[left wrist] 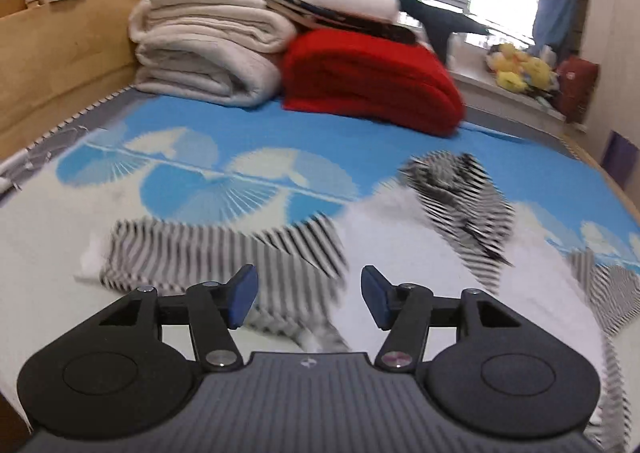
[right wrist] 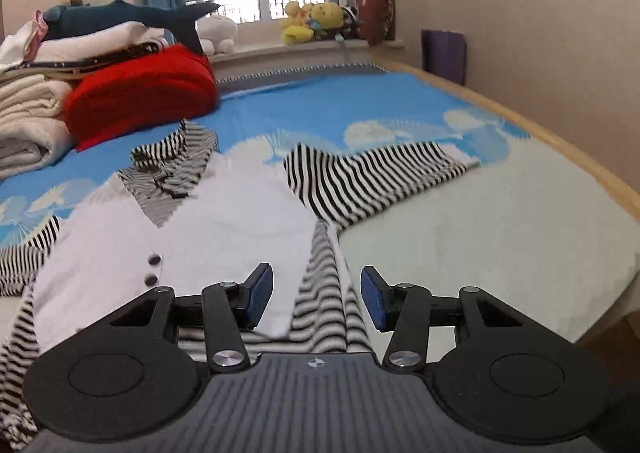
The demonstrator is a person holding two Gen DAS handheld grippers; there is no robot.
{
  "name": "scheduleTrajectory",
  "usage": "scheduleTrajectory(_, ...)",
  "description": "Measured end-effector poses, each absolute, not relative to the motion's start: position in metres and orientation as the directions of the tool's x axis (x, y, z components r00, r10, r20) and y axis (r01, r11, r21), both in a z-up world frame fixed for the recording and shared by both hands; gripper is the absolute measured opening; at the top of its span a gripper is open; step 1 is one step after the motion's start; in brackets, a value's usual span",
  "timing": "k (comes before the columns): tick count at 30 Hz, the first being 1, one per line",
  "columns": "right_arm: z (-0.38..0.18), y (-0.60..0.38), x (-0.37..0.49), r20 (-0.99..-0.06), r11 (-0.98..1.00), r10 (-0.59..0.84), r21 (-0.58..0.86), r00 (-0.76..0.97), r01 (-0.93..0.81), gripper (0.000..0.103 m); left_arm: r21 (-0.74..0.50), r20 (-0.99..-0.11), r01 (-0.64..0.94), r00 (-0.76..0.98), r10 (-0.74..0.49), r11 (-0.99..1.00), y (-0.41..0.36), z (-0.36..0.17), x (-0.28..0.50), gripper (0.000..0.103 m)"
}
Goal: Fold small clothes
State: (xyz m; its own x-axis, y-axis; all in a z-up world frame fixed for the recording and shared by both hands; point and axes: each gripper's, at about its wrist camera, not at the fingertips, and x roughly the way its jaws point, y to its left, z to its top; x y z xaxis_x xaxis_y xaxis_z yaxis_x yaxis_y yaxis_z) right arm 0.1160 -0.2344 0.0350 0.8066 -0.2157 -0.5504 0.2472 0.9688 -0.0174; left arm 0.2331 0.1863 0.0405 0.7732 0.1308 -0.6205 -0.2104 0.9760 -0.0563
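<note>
Both jaws stand apart and empty: left gripper [left wrist: 308, 295] and right gripper [right wrist: 317, 299] hover over the striped shirt [right wrist: 224, 221], spread flat on the bed [right wrist: 480, 245]. Beyond its collar sit a red blanket [right wrist: 140, 93] and folded cream blankets [left wrist: 208, 49].

shirt [right wrist: 224, 213]: soft cloth | headboard [left wrist: 60, 53]: smooth wood; blanket [left wrist: 372, 85]: fuzzy red

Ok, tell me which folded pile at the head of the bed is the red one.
The red blanket, nearest the window; the cream blankets lie beside it.
</note>
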Motion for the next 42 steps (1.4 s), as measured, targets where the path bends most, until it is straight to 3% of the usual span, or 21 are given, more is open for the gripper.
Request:
scheduleTrajectory(6, 0.078, -0.216, 0.156, -0.531, 0.988, -0.149, -0.044, 0.834, 0.148, 0.056, -0.105, -0.690, -0.348, 0.700, 0.184, 0.932, 0.266, 0.003, 0.291, 0.065)
scheduleTrajectory(10, 0.095, -0.196, 0.206, -0.530, 0.996, -0.091, -0.040, 0.843, 0.083, 0.064, -0.202, -0.777, -0.495, 0.606, 0.170, 0.845, 0.323, -0.033, 0.296, 0.065)
scheduleTrajectory(18, 0.090, -0.160, 0.300, -0.525, 0.998, 0.017, -0.038, 0.851, -0.043, 0.064, -0.359, -0.813, -0.685, 0.563, 0.149, 0.634, 0.404, -0.073, 0.270, 0.065)
scheduleTrajectory(20, 0.079, -0.158, 0.309, -0.529, 0.997, 0.037, -0.034, 0.848, -0.065, 0.061, -0.387, -0.809, -0.702, 0.569, 0.144, 0.598, 0.413, -0.079, 0.268, 0.065)
scheduleTrajectory(23, 0.058, -0.160, 0.325, -0.594, 0.997, 0.060, 0.000, 0.802, -0.075, 0.042, -0.432, -0.797, -0.710, 0.589, 0.133, 0.556, 0.421, -0.085, 0.269, 0.064)
scheduleTrajectory(26, 0.052, -0.161, 0.336, -0.601, 0.996, 0.077, 0.006, 0.796, -0.092, 0.026, -0.440, -0.807, -0.721, 0.579, 0.115, 0.535, 0.424, -0.094, 0.279, 0.061)
scheduleTrajectory(28, 0.049, -0.166, 0.340, -0.614, 0.996, 0.080, 0.021, 0.786, -0.085, 0.025, -0.422, -0.813, -0.733, 0.566, 0.135, 0.534, 0.422, -0.097, 0.287, 0.032)
scheduleTrajectory(29, 0.048, -0.169, 0.343, -0.622, 0.996, 0.083, 0.032, 0.779, -0.080, 0.025, -0.410, -0.815, -0.741, 0.559, 0.151, 0.531, 0.421, -0.098, 0.291, 0.007)
scheduleTrajectory(31, 0.043, -0.174, 0.349, -0.643, 0.998, 0.067, 0.032, 0.763, -0.060, 0.025, -0.365, -0.801, -0.755, 0.553, 0.230, 0.545, 0.414, -0.087, 0.297, 0.005)
scheduleTrajectory(34, 0.033, -0.184, 0.358, -0.679, 0.999, 0.033, 0.023, 0.733, -0.024, 0.025, -0.264, -0.732, -0.701, 0.593, 0.335, 0.663, 0.372, -0.045, 0.316, 0.004)
scheduleTrajectory(36, 0.025, -0.193, 0.362, -0.701, 1.000, 0.011, 0.026, 0.713, 0.010, 0.025, -0.229, -0.651, -0.594, 0.683, 0.333, 0.771, 0.326, -0.013, 0.329, 0.004)
scheduleTrajectory(39, 0.016, -0.205, 0.365, -0.729, 0.998, -0.005, 0.043, 0.684, 0.053, 0.025, -0.238, -0.568, -0.370, 0.803, 0.180, 0.898, 0.240, 0.018, 0.342, 0.003)
scheduleTrajectory(42, 0.009, -0.215, 0.365, -0.747, 0.993, -0.001, 0.079, 0.664, 0.089, 0.026, -0.290, -0.549, -0.060, 0.828, -0.114, 0.955, 0.143, 0.029, 0.349, 0.005)
